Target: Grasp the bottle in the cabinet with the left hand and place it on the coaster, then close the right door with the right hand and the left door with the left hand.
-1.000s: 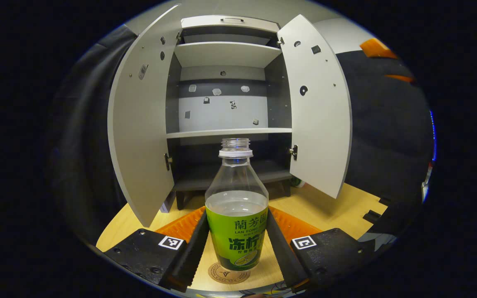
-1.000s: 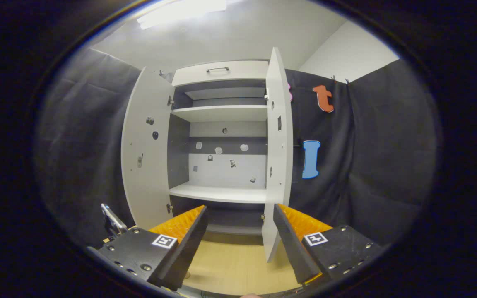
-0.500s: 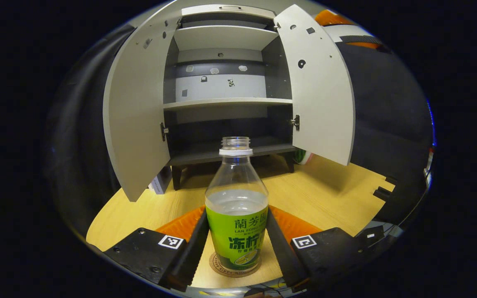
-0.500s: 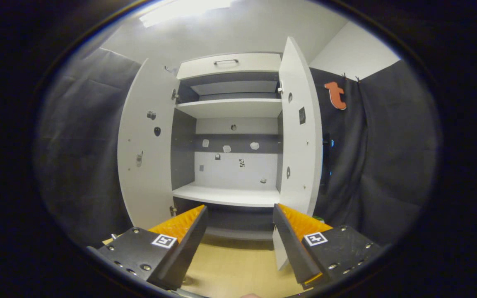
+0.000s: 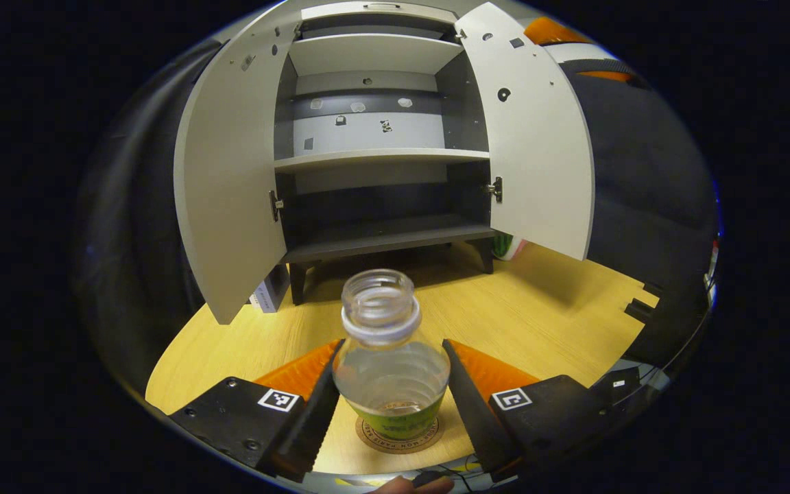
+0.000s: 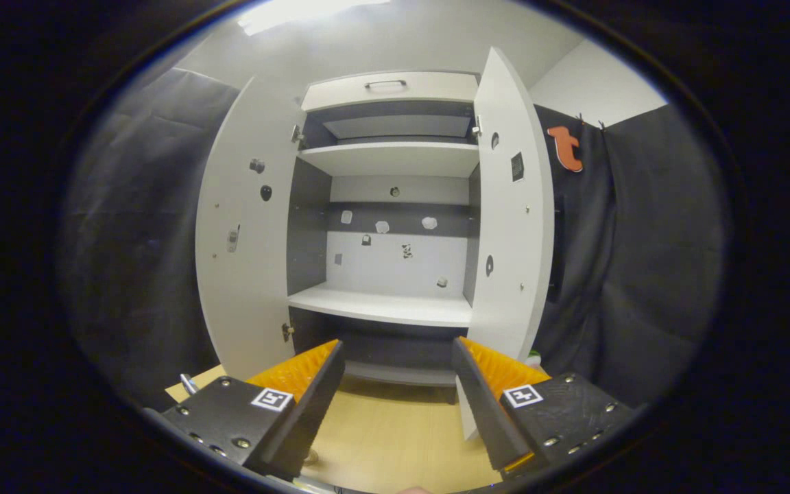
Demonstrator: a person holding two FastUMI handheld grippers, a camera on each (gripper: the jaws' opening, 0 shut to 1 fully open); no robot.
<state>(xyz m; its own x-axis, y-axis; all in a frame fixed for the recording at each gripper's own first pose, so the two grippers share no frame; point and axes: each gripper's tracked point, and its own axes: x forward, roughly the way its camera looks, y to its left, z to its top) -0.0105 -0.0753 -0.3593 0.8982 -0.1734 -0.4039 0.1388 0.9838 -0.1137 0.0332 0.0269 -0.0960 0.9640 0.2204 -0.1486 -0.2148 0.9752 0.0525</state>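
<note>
Now our left gripper (image 5: 391, 405) fingers spread just off the bottle (image 5: 391, 370) standing on the coaster (image 5: 399, 435), cabinet (image 5: 381, 123) beyond it with both doors wide, our right gripper (image 6: 398, 398) fingers wide, facing the cabinet's right door (image 6: 511, 233) edge.

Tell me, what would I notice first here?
The uncapped bottle with a green label, standing on the round coaster between the left gripper fingers. Behind it, the tall cabinet with both doors wide open on the wooden table.
</note>
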